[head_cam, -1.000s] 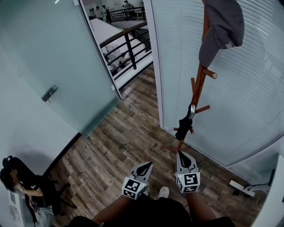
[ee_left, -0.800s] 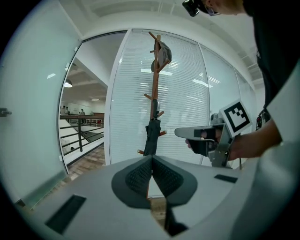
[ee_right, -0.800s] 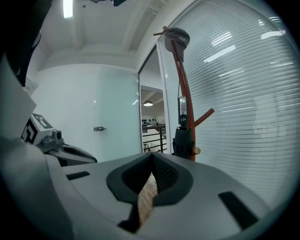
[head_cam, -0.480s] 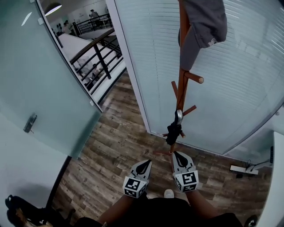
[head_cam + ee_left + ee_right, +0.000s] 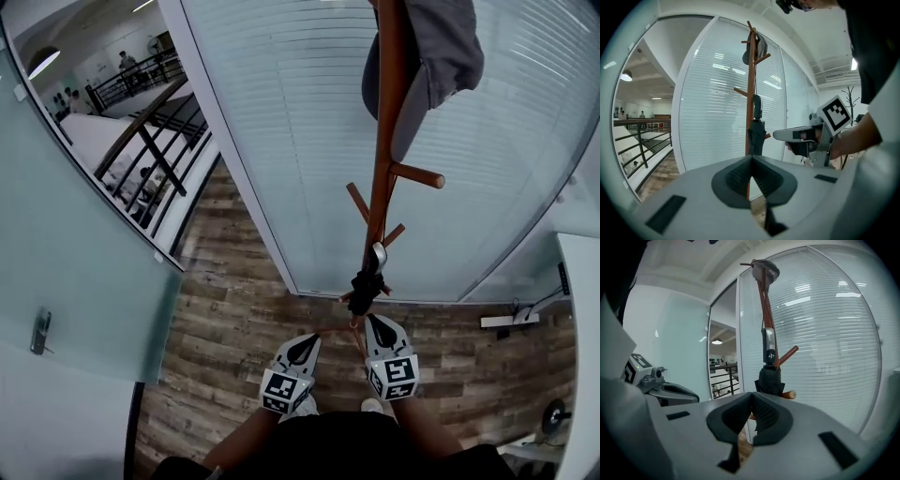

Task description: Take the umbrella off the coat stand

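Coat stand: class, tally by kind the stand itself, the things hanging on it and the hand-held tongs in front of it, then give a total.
Coat stand: 1
Umbrella, black and folded: 1
Grey cap: 1
Left tongs and right tongs: 2
Total: 5

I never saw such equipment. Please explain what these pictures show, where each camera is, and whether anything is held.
No robot here: a person holds a two-jaw tool, a gripper, in each hand. The head view looks down from the person's head at the left gripper and the right gripper. The other two views come from a camera on each gripper, looking along its jaws. Both grippers are shut and empty. Ahead, a wooden coat stand stands on a plank floor beside a glass wall with blinds. A folded black umbrella hangs low on it; a grey cap hangs on top.
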A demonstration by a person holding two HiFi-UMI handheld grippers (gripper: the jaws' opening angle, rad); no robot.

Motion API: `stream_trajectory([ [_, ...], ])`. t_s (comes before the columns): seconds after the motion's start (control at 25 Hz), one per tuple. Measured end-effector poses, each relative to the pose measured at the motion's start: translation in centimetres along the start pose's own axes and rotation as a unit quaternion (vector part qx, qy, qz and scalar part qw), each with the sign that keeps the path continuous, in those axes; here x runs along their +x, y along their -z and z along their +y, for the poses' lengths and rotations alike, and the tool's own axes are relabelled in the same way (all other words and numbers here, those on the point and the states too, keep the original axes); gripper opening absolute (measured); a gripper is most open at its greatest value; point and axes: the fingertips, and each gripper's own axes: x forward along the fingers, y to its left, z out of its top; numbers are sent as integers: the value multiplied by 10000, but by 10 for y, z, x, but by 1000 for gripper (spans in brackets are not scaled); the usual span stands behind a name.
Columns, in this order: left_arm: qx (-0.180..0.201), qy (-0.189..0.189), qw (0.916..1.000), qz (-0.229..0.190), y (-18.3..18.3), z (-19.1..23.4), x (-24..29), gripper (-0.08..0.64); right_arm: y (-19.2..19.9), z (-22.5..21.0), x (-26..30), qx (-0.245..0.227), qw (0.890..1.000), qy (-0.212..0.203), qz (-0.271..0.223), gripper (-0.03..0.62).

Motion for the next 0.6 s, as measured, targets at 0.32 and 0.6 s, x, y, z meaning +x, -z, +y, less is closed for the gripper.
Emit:
stream_trajectory([
  [0.32,153,663,9976,-121,-15,24,0,14,11,10,3,61,9973,722,63,14],
  [0.6,18,935,9956,79,4,37,8,14,24,0,15,251,9925,1181,185,65],
])
